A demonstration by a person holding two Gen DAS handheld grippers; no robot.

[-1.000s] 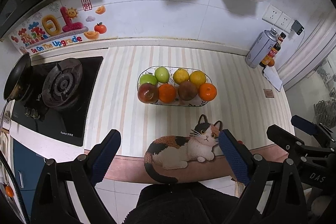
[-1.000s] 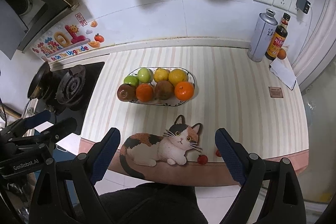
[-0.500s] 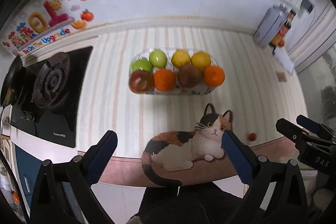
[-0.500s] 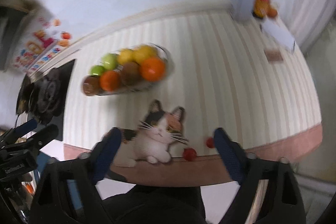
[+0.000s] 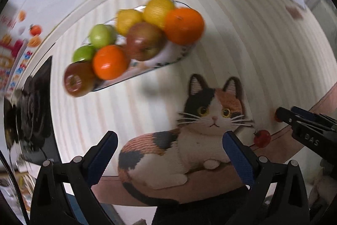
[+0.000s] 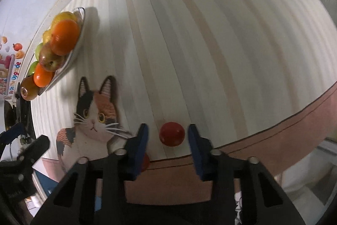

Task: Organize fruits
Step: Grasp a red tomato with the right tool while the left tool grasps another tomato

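Behind right claw [image 6: 167,138], half-hidden second tomato [image 6: 145,161]

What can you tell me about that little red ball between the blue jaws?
It looks like a cherry tomato: small, round, glossy red. It rests on the striped counter mat near its pink border, right of the cat picture. The right gripper has it between its closing jaws, gaps showing on both sides. A second one lies beside it.

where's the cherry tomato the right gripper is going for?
Right wrist view: cherry tomato lies on the striped mat near its front edge, right of the cat print, between the right gripper's closing fingers, untouched.
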